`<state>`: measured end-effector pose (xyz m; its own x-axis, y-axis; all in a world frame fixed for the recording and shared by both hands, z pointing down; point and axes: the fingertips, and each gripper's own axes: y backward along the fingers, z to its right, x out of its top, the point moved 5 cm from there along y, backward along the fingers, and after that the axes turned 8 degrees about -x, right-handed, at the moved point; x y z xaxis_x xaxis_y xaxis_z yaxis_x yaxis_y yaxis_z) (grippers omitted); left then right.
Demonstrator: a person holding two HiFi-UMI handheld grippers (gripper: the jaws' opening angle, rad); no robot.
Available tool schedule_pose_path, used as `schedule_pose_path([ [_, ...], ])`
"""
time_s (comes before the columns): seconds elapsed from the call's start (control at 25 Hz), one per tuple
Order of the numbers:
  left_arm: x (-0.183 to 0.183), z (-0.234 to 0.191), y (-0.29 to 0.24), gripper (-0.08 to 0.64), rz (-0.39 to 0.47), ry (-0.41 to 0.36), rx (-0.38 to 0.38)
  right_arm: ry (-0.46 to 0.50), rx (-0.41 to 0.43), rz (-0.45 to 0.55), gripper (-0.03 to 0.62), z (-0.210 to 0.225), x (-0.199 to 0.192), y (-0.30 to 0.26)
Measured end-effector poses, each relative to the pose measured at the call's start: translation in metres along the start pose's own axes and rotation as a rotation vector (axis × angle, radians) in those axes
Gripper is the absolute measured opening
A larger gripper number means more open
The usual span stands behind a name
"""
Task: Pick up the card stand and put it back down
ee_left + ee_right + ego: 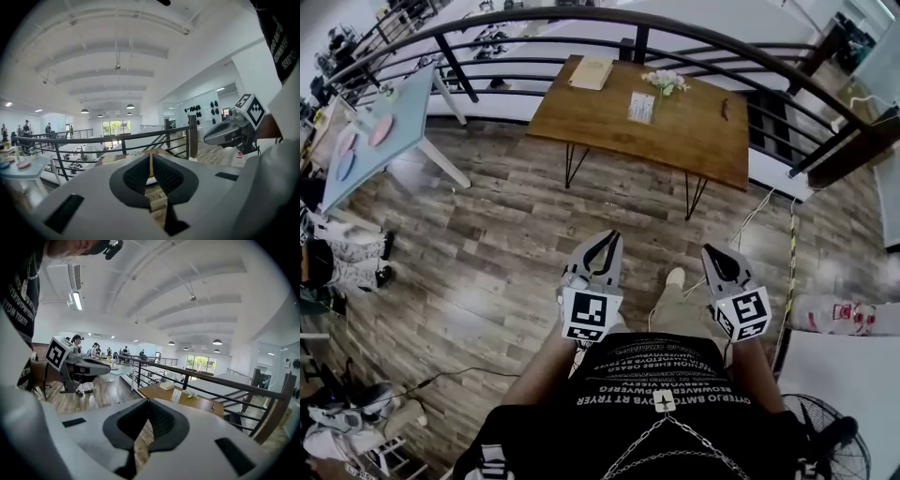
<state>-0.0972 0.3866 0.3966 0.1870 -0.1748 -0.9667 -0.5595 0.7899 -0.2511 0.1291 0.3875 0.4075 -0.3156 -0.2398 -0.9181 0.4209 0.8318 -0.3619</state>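
The card stand [641,107], a small upright white card, is on the wooden table [694,131] by the railing, next to a bunch of white flowers [664,82]. In the right gripper view the card stand [177,394] shows far ahead, just above the jaws. Both grippers are held close to the person's body, well short of the table. My left gripper [610,237] is shut and empty, as its own view confirms [151,154]. My right gripper [710,251] is shut with nothing in it [148,401].
A book [592,73] and a small dark object [724,110] also lie on the wooden table. A black railing [581,19] runs behind it. A pale blue table [380,131] stands at left, a floor fan [825,441] at bottom right, and a cable [788,272] crosses the wood floor.
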Motion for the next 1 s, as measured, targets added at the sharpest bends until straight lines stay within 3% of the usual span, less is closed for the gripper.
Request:
schedule_pose_path([
  [0.24,0.001,0.004,0.001,0.029,0.005,0.036,0.008,0.003,0.024,-0.002,0.015,0.005,0.000,-0.004],
  [0.6,-0.013,-0.015,0.000,0.029,-0.036,0.074,0.088,-0.013,0.087,-0.022,0.015,0.006,-0.009,-0.034],
  [1.0,-0.013,-0.023,-0.062,0.029,-0.096,0.068,0.053,-0.068,0.077,-0.056,0.018,0.050,-0.026,-0.087],
])
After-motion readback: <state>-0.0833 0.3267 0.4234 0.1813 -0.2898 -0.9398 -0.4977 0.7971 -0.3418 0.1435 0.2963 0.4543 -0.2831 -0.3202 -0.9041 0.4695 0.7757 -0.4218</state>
